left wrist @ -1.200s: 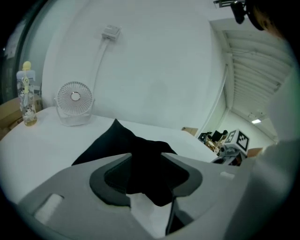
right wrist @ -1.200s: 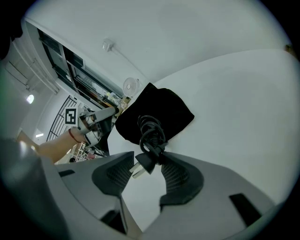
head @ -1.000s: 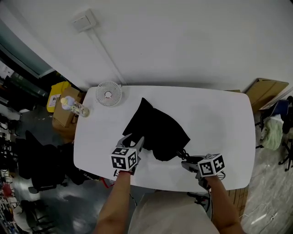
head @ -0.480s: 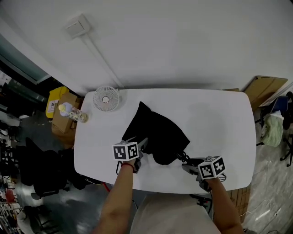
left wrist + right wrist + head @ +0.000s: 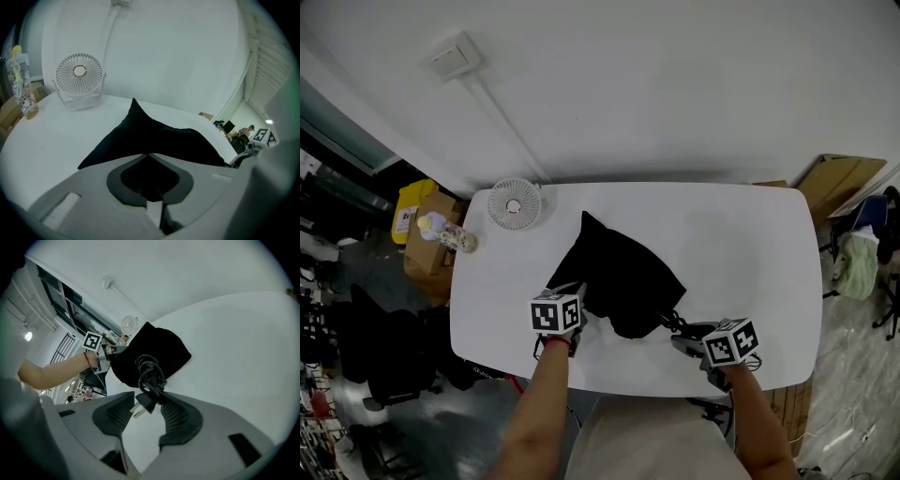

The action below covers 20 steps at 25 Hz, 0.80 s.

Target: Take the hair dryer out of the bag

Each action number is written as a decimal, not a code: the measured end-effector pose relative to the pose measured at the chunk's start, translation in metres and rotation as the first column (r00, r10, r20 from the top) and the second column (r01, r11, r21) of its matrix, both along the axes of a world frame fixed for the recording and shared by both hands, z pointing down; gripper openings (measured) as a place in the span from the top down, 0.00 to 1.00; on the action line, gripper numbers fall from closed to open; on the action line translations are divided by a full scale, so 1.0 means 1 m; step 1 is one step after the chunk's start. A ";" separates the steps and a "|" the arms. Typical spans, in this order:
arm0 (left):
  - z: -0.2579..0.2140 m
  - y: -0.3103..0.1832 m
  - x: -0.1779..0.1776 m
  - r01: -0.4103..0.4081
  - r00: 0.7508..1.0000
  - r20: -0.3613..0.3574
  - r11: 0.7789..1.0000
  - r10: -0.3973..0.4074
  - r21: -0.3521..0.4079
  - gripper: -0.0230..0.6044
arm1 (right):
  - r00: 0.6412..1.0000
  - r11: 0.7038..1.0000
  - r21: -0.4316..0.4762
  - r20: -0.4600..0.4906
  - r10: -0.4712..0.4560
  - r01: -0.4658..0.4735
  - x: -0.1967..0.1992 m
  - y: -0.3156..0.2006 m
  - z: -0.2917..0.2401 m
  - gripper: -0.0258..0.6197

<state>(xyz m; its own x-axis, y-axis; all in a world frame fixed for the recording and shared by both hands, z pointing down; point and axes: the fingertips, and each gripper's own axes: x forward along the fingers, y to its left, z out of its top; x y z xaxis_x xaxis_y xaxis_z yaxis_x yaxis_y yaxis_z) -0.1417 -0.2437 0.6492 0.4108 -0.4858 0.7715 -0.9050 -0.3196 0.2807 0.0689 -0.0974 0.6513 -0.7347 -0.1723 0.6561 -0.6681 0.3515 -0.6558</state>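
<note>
- We see a white table (image 5: 750, 244) with a black bag (image 5: 623, 272) lying flat near its middle, one corner of the cloth standing up in a peak on the far side.
- Our left gripper (image 5: 149, 154) sits at the bag's near left edge. Its jaws have just been closing and their tips now meet, with a fold of the black cloth pinched between them.
- Our right gripper (image 5: 146, 398) is at the bag's near right corner, low over the table. Its jaws stand partly apart and are clamped on a bundle of black cord (image 5: 149, 371).
- The cord is wound in loops. Its plug (image 5: 142, 406) lies across the gap between the two pads, prongs turned toward the left pad.
- In the head view the cord runs from the right gripper straight to the edge of the bag, where it touches the cloth.
- We cannot see the body of the hair dryer. Only its cord and plug show, just outside the bag, and the bag bulges a little where the cord meets it.
- A small white fan (image 5: 514, 203) stands upright at the far left corner of the table, well apart from the bag.
- A bottle (image 5: 445, 232) with a yellow top is by the table's left edge, near the fan.
- Past the table's far right corner a cardboard box (image 5: 839, 183) leans on the floor.
- Both our forearms reach in from the near side, one to each gripper.
</note>
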 end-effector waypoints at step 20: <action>-0.014 -0.007 -0.043 0.025 0.989 0.143 0.999 -0.028 0.029 0.94 | 0.999 0.999 -0.004 0.014 -0.039 0.039 0.053 0.013 -0.001 0.68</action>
<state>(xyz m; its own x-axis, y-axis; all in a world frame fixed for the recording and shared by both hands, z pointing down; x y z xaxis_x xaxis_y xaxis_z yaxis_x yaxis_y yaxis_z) -0.1851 -0.2508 0.6353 0.2832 -0.5166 0.8081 -0.9436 -0.3006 0.1386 0.1214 -0.0840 0.6502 -0.7500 -0.1404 0.6463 -0.6445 0.3748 -0.6665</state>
